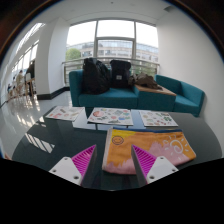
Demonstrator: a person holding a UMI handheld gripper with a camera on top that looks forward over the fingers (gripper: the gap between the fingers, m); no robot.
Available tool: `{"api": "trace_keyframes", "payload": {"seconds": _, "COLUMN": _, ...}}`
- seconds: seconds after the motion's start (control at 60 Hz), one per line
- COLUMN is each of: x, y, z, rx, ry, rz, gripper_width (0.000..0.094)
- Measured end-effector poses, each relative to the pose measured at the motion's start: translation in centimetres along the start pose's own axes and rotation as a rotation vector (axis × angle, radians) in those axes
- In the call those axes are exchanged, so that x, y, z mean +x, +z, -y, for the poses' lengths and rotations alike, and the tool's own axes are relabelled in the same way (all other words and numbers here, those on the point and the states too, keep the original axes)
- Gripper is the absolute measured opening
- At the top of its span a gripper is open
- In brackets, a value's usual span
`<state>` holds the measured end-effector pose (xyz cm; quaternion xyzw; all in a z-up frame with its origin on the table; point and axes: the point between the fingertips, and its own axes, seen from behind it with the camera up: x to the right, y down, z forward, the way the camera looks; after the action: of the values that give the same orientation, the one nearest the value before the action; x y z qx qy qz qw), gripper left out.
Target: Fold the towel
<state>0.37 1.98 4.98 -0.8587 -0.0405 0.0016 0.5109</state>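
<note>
A folded towel (pixel 148 149), orange and pink with a yellow band and a printed pattern, lies on the dark glass table (pixel 60 140) just ahead of my fingers and a little to the right. My gripper (pixel 114 162) is open and empty, with its pink pads (pixel 84 158) spread wide above the table's near edge. The right finger's tip overlaps the towel's near edge; the left finger is over bare table. Nothing is between the fingers.
Three more patterned cloths or mats lie across the far side of the table: left (pixel 66 113), middle (pixel 110 116), right (pixel 158 119). Beyond stands a teal sofa (pixel 110 95) with black backpacks (pixel 97 75) and a teal armchair (pixel 185 96), under large windows.
</note>
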Motion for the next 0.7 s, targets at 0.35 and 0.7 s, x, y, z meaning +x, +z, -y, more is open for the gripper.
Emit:
{"api": "trace_keyframes", "payload": {"seconds": 0.35, "x": -0.2, "y": 8.6, "z": -2.2, "rx": -0.183, "ry": -0.022, "rz": -0.008, "gripper_width": 0.0340}}
{"api": "trace_keyframes", "payload": {"seconds": 0.7, "x": 0.2, "y": 7.9, "z": -1.5, "rx": -0.167, "ry": -0.012, "rz": -0.012, "gripper_width": 0.0012}}
